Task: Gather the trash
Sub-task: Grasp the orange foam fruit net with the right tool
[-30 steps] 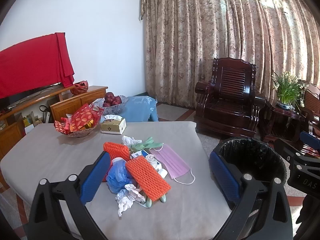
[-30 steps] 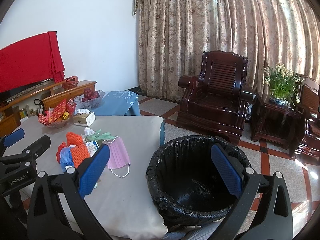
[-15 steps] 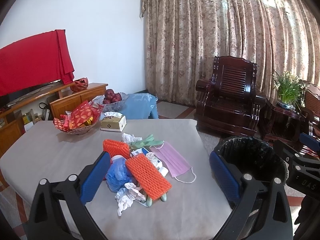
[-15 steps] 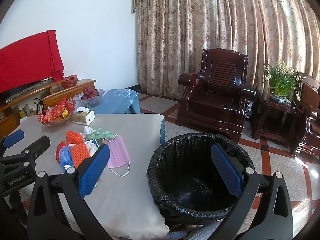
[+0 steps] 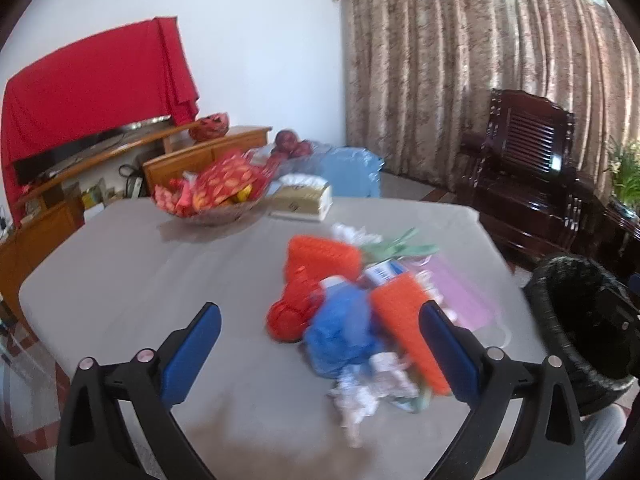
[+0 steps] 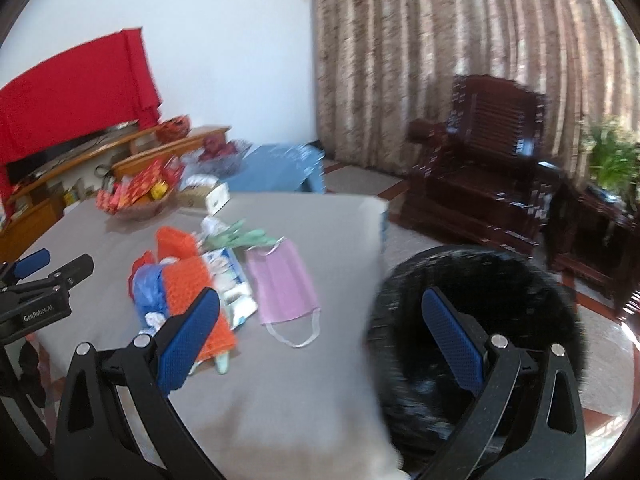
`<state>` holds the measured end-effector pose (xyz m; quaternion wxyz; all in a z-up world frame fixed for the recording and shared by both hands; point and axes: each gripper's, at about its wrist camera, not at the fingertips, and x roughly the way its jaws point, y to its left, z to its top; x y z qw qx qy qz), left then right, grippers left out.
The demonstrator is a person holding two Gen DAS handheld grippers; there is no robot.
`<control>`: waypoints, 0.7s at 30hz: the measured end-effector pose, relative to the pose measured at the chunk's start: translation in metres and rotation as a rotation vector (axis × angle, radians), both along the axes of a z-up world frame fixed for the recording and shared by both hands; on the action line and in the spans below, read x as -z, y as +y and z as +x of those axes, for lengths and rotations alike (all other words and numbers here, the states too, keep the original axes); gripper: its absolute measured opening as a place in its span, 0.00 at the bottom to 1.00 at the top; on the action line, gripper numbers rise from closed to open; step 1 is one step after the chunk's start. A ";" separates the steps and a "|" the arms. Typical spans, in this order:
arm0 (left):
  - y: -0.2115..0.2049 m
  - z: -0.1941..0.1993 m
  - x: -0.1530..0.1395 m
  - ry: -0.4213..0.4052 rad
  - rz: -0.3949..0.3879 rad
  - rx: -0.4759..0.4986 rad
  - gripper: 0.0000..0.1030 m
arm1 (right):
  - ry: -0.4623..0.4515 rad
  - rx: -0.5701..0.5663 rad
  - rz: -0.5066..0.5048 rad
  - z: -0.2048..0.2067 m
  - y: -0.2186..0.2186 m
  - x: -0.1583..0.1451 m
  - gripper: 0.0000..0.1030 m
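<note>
A heap of trash lies on the grey table (image 5: 120, 272): orange foam nets (image 5: 404, 328), a blue plastic bag (image 5: 340, 332), crumpled white tissue (image 5: 360, 392), green gloves (image 5: 400, 246) and a pink face mask (image 6: 282, 284). A bin with a black liner (image 6: 480, 280) stands beside the table's right edge; it also shows in the left wrist view (image 5: 588, 312). My left gripper (image 5: 320, 348) is open and empty, above the table, just short of the heap. My right gripper (image 6: 320, 332) is open and empty, over the table edge between mask and bin.
A bowl of red snack packets (image 5: 212, 196) and a tissue box (image 5: 302, 200) stand at the table's far side. Dark wooden armchairs (image 6: 480, 184), a potted plant (image 6: 612, 160) and curtains lie beyond. A wooden TV cabinet (image 5: 100, 184) stands at left.
Both grippers have moved forward and down toward the table; the heap now appears larger and nearer. The views are motion-blurred. Both grippers stay open.
</note>
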<state>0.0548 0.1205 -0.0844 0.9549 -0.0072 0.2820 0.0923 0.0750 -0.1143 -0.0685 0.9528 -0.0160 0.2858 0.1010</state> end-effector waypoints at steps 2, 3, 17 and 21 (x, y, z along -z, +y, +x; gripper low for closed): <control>0.009 0.003 0.011 0.025 0.000 -0.015 0.94 | 0.015 -0.037 -0.013 0.011 0.016 0.009 0.95; 0.013 0.003 0.017 0.035 0.001 -0.022 0.94 | 0.020 -0.062 -0.019 0.017 0.026 0.015 0.95; 0.026 0.023 0.045 0.079 -0.027 -0.031 0.91 | 0.161 -0.234 -0.011 0.066 0.089 0.079 0.77; 0.029 0.028 0.051 0.097 -0.041 -0.032 0.88 | 0.243 -0.303 0.035 0.071 0.091 0.093 0.54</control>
